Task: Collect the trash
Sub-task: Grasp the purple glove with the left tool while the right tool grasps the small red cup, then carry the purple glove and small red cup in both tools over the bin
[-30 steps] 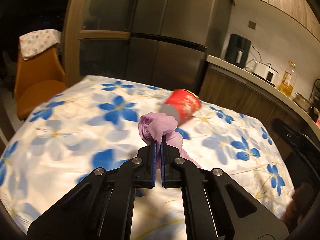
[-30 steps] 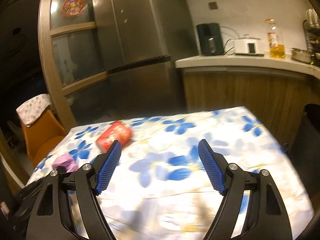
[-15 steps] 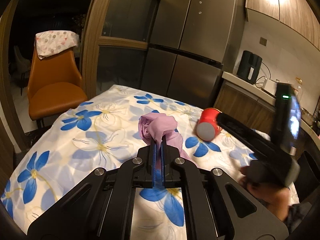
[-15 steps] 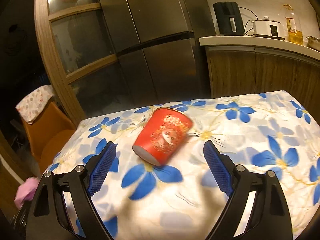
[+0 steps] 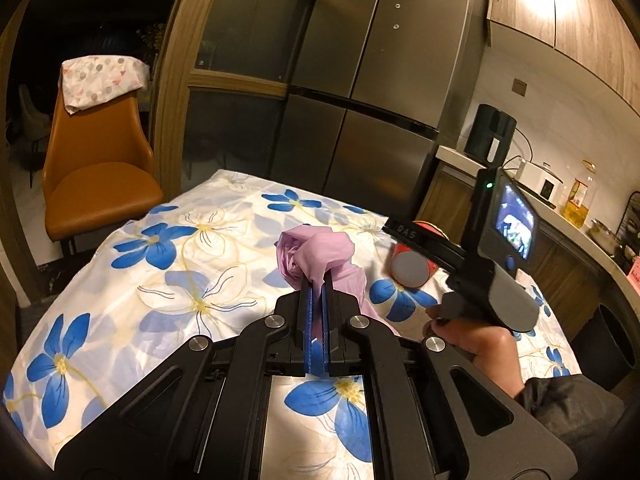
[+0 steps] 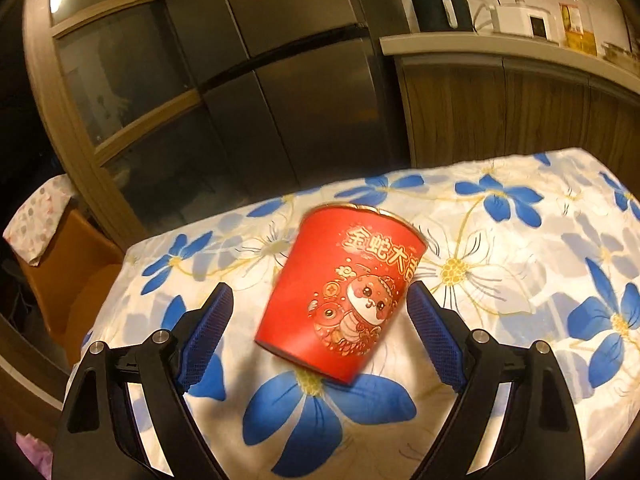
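My left gripper (image 5: 316, 286) is shut on a crumpled purple plastic bag (image 5: 316, 254) and holds it above the floral tablecloth (image 5: 180, 264). A red paper cup (image 6: 344, 296) with gold print lies on its side on the cloth, base toward me. My right gripper (image 6: 320, 312) is open, its blue pads on either side of the cup, not touching it. In the left wrist view the cup (image 5: 412, 266) lies to the right, partly hidden by the right gripper's body (image 5: 492, 264).
An orange chair (image 5: 96, 168) with a spotted cloth stands left of the table. A steel fridge (image 5: 360, 100) is behind it. A counter (image 6: 500, 48) with appliances runs at the right. A dark bin (image 5: 612, 340) stands by the table's right edge.
My right gripper has moved in closer, so the cup now lies between its open pads. My left gripper still holds the purple bag and has drawn back a little.
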Demonstrator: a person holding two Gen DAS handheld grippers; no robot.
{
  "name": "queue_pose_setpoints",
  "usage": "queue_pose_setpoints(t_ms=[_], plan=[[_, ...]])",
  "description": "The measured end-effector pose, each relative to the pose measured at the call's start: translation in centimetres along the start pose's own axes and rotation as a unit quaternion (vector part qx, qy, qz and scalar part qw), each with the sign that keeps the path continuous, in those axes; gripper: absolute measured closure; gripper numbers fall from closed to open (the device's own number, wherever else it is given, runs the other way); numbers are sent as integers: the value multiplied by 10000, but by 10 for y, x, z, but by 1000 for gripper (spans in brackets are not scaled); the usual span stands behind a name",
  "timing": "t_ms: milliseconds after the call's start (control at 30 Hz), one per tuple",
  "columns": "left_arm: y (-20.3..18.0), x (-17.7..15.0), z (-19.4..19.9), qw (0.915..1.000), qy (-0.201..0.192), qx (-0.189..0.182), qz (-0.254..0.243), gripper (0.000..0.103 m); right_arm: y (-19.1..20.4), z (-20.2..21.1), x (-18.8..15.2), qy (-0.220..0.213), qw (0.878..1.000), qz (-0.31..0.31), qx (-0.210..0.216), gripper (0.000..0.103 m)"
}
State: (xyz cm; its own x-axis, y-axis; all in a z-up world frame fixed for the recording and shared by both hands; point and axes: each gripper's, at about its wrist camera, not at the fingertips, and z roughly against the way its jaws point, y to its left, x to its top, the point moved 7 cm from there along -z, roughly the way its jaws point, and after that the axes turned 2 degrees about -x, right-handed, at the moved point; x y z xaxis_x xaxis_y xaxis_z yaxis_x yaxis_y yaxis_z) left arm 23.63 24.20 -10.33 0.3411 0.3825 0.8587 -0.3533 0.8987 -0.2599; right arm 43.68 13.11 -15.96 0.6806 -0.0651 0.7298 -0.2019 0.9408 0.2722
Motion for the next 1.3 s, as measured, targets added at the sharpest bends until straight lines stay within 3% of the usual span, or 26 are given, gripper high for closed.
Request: queue_pose_setpoints(t_ms=[167, 267, 733, 1300], plan=[[1, 0, -1, 10000, 14, 25, 9, 100, -4, -9, -2, 196, 9998, -99, -29, 38], [2, 1, -1, 10000, 17, 54, 2, 100, -4, -7, -3, 193, 9998, -63, -49, 42], [-18, 0, 4, 9999, 12, 102, -93, 100, -43, 54, -10, 17, 9999, 114, 106, 44], [-106, -16, 24, 9984, -21, -251, -502, 100, -139, 156, -18, -379, 9993, -1, -10, 44]])
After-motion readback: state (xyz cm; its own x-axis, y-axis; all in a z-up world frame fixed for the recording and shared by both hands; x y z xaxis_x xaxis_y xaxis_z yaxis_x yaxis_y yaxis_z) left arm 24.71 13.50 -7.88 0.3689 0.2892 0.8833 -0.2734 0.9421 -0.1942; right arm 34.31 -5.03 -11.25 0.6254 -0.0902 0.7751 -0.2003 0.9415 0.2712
